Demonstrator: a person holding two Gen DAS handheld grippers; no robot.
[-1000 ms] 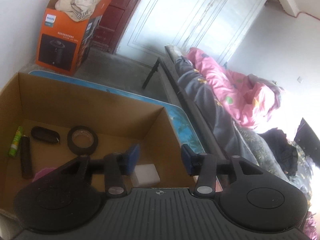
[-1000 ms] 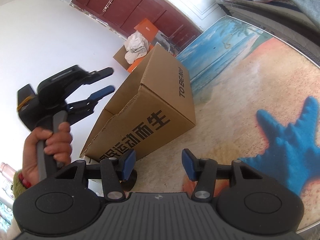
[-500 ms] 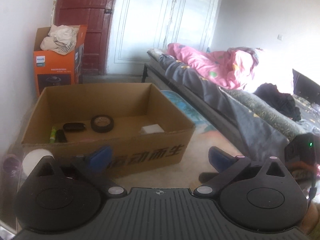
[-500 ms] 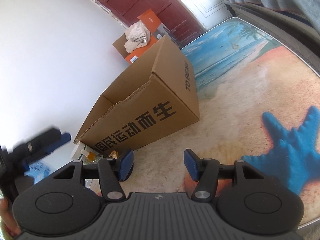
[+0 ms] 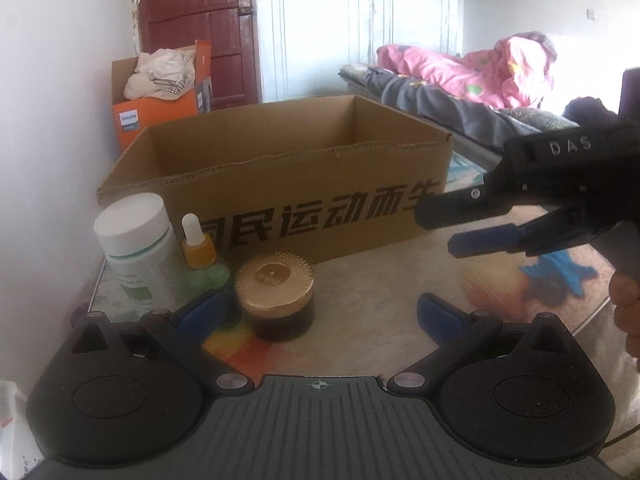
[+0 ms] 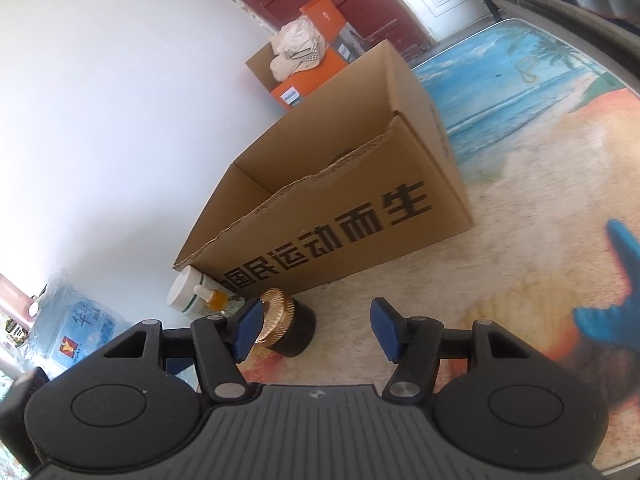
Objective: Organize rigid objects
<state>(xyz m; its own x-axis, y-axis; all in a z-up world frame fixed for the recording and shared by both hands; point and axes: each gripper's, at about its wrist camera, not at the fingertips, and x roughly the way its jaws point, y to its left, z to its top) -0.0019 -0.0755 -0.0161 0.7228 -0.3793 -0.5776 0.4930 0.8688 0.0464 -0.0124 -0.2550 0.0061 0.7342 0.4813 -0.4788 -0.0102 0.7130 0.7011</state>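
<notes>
An open cardboard box (image 5: 280, 184) stands on the table; it also shows in the right wrist view (image 6: 340, 216). In front of it stand a dark jar with a gold lid (image 5: 276, 292), a small dropper bottle (image 5: 200, 256) and a white-capped bottle (image 5: 136, 252). My left gripper (image 5: 320, 312) is open and empty, low over the table, with the jar just inside its left finger. My right gripper (image 6: 316, 328) is open and empty, with the jar (image 6: 288, 328) by its left finger; it also shows at the right of the left wrist view (image 5: 440, 228). The box's inside is hidden.
The table top (image 6: 520, 200) bears a beach print with a blue starfish (image 6: 616, 304). An orange box with cloth (image 5: 160, 96) stands by the red door. A bed with a pink quilt (image 5: 480, 68) lies to the right. A white wall runs along the left.
My left gripper has pulled back out of the box, dropped low in front of it and opened wide. The bottles and jar came into view. My right gripper shifted slightly towards the jar.
</notes>
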